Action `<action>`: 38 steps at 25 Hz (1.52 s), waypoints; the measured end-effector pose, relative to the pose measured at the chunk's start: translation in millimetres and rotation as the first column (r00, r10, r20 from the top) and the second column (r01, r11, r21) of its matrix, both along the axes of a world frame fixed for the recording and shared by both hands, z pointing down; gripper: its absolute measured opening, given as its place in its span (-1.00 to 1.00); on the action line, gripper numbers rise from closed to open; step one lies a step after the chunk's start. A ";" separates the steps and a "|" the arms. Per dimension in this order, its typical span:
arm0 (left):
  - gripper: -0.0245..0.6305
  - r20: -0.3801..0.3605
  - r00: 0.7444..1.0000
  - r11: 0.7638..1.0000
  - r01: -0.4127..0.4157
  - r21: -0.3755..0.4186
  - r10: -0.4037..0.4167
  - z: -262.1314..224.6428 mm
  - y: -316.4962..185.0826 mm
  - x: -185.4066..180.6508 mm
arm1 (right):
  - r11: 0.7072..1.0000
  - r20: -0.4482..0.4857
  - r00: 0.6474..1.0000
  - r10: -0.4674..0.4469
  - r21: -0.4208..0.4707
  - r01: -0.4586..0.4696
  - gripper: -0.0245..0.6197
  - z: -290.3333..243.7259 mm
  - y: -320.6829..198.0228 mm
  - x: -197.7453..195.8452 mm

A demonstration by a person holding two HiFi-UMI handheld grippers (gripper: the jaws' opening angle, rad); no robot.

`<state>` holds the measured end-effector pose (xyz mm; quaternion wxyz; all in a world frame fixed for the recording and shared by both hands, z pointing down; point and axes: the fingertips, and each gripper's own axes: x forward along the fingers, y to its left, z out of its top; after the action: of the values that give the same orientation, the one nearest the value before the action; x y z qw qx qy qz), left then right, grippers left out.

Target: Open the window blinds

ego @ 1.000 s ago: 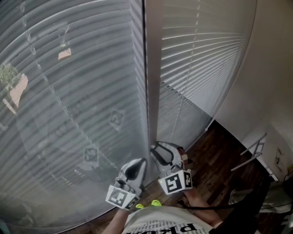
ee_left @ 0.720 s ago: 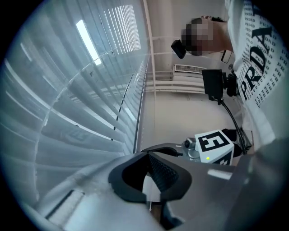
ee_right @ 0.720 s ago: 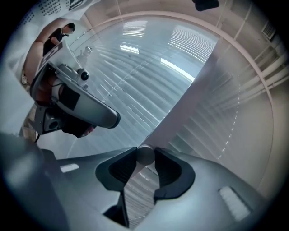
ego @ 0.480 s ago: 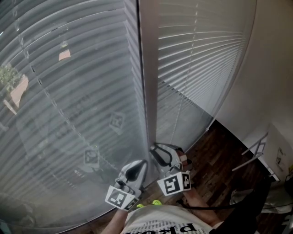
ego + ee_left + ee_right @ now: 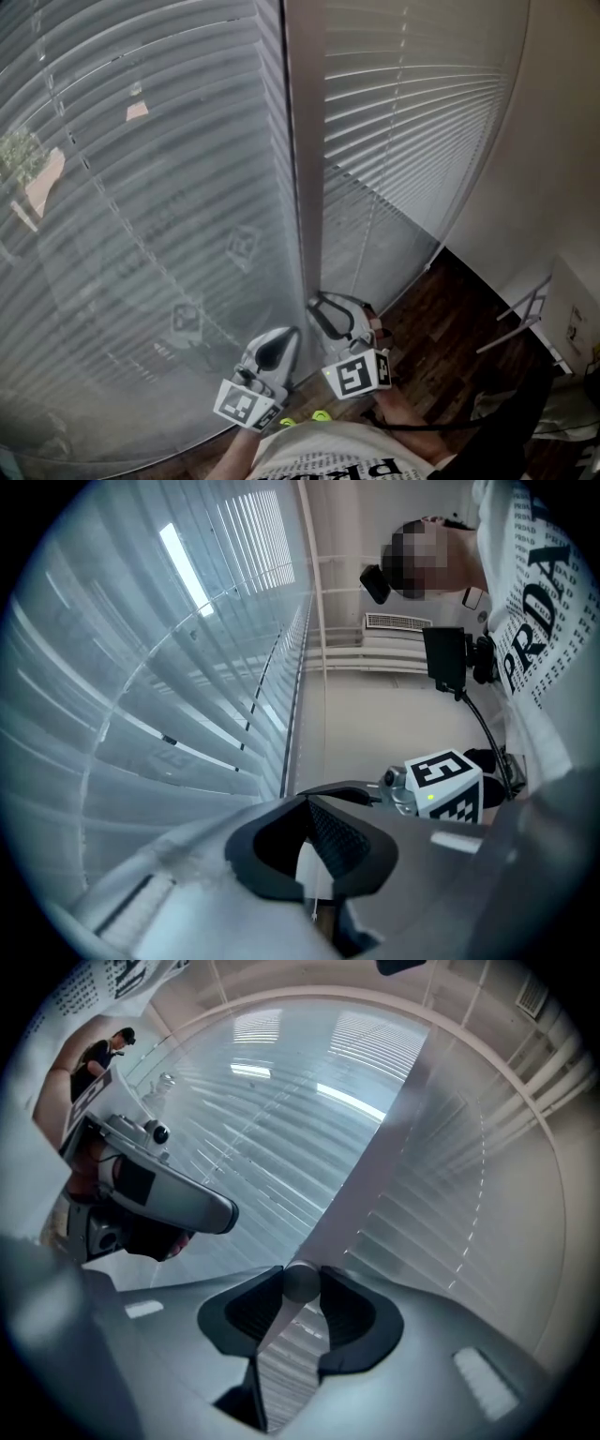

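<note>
Two grey slatted blinds hang either side of a pale mullion [image 5: 305,169]: the left blind [image 5: 141,187] and the right blind [image 5: 412,112]. Both grippers are low, by the mullion's foot. My right gripper [image 5: 323,314] [image 5: 300,1283] is shut on the blind's round wand [image 5: 300,1282]; its jaws have just been opening slightly, and the wand remains between the pads. My left gripper [image 5: 275,349] [image 5: 307,803] points at the left blind. Its fingertips meet, and a thin cord [image 5: 314,907] appears to run between the pads. The right gripper's marker cube [image 5: 445,775] shows beside it.
Dark wood floor [image 5: 441,328] lies at the lower right, bounded by a white wall [image 5: 553,141]. A thin metal frame [image 5: 520,314] leans near that wall. The person's printed shirt [image 5: 337,459] fills the bottom edge.
The head view has shifted slightly. Both grippers stay in place at the foot of the mullion.
</note>
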<state>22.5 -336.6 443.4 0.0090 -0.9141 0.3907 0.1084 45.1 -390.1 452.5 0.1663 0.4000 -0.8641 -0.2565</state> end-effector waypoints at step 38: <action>-0.95 0.015 1.000 1.000 0.000 -0.012 0.000 -3.3 10.7 -5.3 | 0.940 0.478 0.873 0.096 -0.331 0.078 -0.52 -0.1 -8.1 9.9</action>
<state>17.2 -326.0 440.1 0.0064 -0.9149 0.3911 0.0993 54.9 -398.2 452.4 0.0110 0.4207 -0.9071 0.0064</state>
